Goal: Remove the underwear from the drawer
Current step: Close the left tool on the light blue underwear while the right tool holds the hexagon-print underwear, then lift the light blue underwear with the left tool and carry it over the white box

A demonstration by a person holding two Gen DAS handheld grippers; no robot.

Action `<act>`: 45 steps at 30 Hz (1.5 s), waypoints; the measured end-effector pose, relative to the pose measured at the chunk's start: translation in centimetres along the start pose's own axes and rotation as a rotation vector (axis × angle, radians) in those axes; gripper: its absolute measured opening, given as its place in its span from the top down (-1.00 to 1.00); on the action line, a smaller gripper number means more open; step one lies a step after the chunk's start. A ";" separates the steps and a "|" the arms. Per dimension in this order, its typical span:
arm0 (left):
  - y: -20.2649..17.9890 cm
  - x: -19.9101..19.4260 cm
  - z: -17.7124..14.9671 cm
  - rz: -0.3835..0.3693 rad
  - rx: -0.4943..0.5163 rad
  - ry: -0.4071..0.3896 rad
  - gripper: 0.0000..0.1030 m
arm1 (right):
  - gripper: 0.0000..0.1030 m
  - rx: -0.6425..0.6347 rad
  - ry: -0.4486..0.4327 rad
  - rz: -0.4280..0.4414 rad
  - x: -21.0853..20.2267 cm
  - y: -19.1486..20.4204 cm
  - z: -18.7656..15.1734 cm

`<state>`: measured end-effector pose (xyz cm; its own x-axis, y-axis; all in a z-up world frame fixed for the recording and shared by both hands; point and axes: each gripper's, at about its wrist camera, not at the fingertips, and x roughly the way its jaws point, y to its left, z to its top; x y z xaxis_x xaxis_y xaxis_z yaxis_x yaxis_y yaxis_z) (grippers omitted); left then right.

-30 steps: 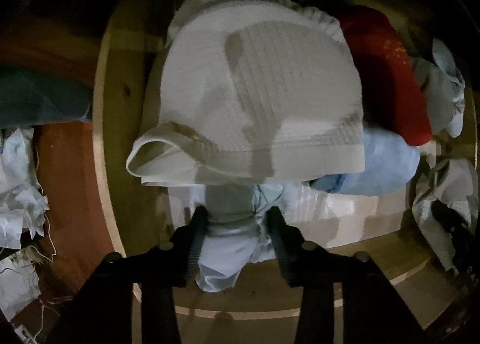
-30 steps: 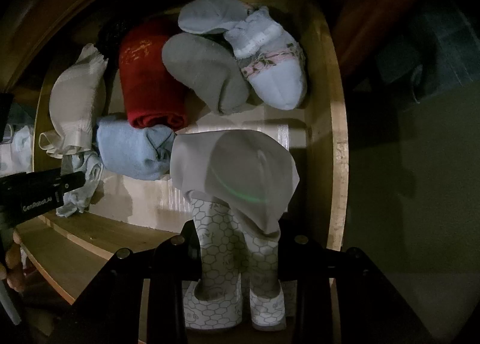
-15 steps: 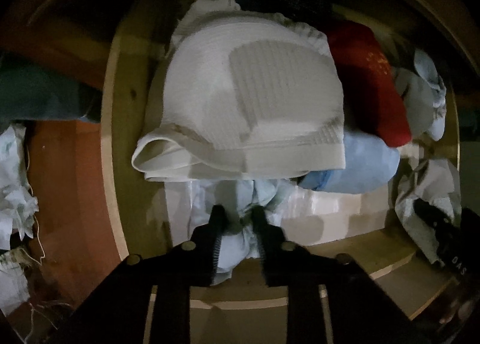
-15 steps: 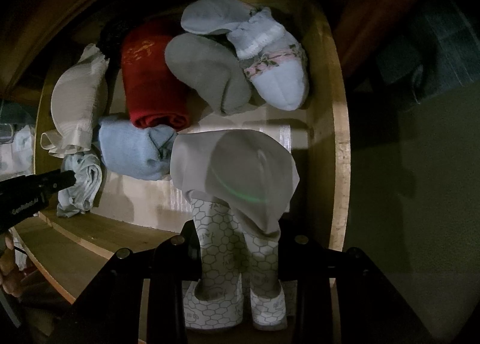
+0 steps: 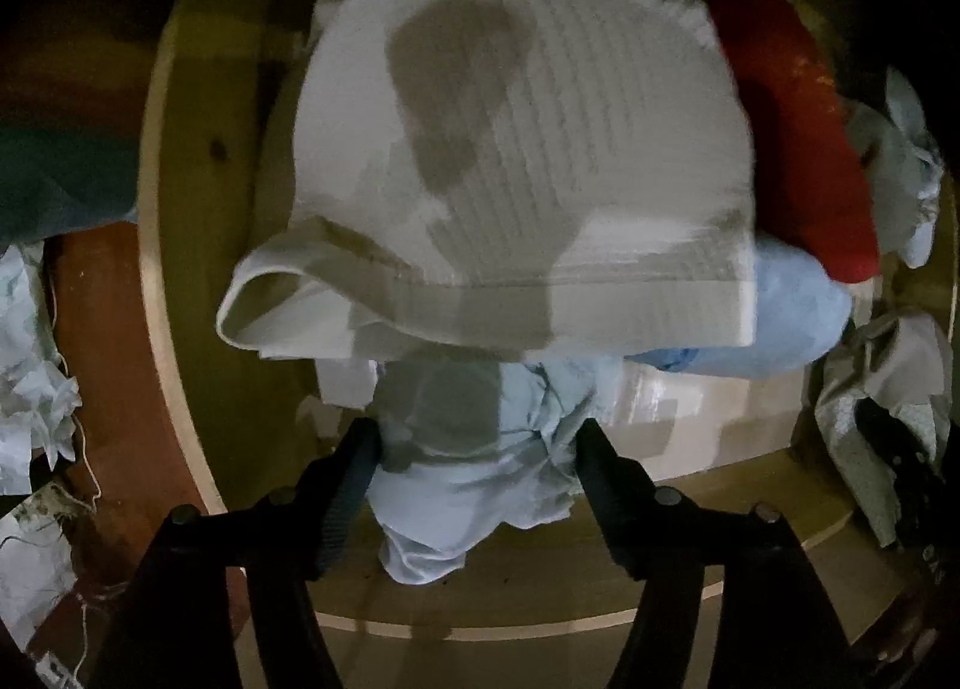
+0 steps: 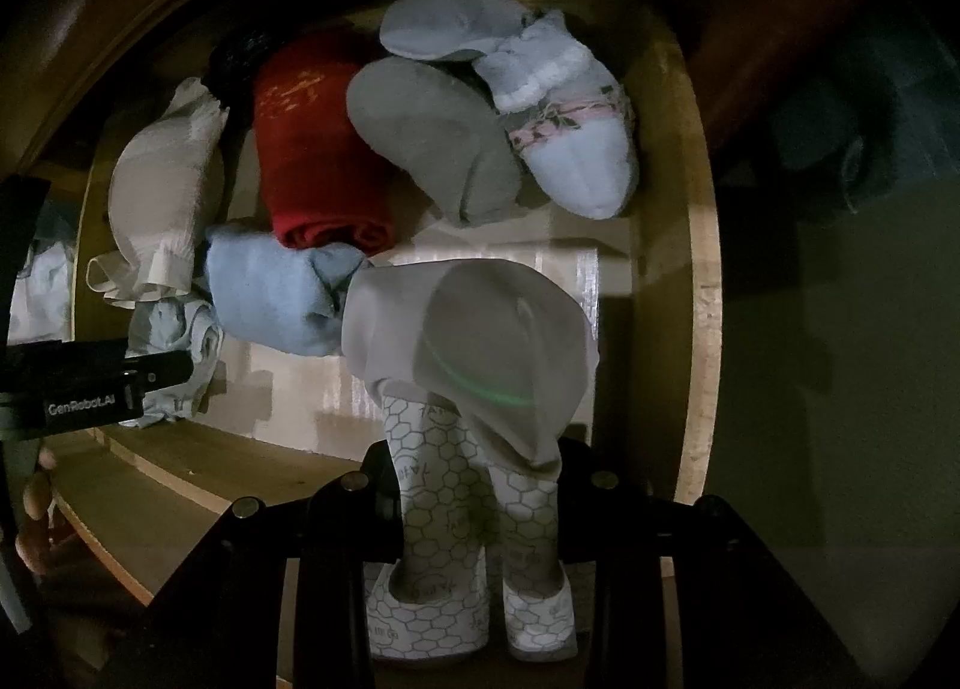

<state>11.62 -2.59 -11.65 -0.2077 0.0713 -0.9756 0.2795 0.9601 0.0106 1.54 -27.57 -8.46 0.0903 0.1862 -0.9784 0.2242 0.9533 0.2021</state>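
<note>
Dim wooden drawer, pretty stuffed. Pale blue underwear sits crumpled at the front edge, right between the left gripper, whose jaws have just been opening and now stand apart around it. Over on the right, the right gripper is clamped on grey hex-patterned underwear. Red roll and socks lie further back.

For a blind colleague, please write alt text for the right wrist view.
The right gripper is shut on a grey undergarment with a honeycomb-print waistband, seen from above an open wooden drawer. Behind it lie a red roll, a light blue roll, a white ribbed piece and grey and pale blue socks. The left gripper enters from the left edge.
</note>
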 end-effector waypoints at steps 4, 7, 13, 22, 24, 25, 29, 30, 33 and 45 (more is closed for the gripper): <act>0.2 0.0 1.0 0.001 0.003 0.019 -0.33 | 0.39 -0.003 0.002 0.003 0.0 0.0 0.1; -0.1 0.0 1.2 0.001 -0.003 0.005 -0.09 | 0.39 -0.006 0.002 0.003 0.1 -0.1 0.0; 0.5 -1.5 -0.6 0.029 0.019 -0.052 0.20 | 0.39 -0.008 0.003 0.005 0.1 0.0 0.1; 0.4 -2.7 -3.7 0.010 0.021 -0.091 0.27 | 0.39 -0.005 0.002 0.013 0.1 -0.4 0.1; 0.7 -3.7 -4.6 -0.002 0.025 -0.108 0.27 | 0.39 -0.006 0.002 0.013 0.1 -0.4 0.1; 0.8 -4.1 -5.0 -0.007 0.024 -0.117 0.27 | 0.39 -0.006 0.000 0.012 0.0 -0.4 0.1; 1.7 -6.6 -6.4 -0.036 0.032 -0.163 0.27 | 0.39 -0.018 -0.004 0.008 0.0 -0.2 0.1; 1.9 -7.0 -6.7 -0.036 0.037 -0.171 0.27 | 0.39 -0.022 -0.005 0.006 0.0 -0.3 0.1; 1.9 -8.3 -7.7 -0.033 0.064 -0.195 0.27 | 0.39 -0.022 -0.005 0.003 0.0 -0.1 0.0; 0.6 -16.2 -11.8 -0.088 0.125 -0.373 0.27 | 0.40 -0.037 -0.014 -0.006 0.0 0.3 -0.4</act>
<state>4.07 0.00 6.77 0.1126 -0.1347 -0.9845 0.3928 0.9161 -0.0804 1.25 -27.23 -8.47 0.1028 0.1770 -0.9788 0.1886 0.9627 0.1939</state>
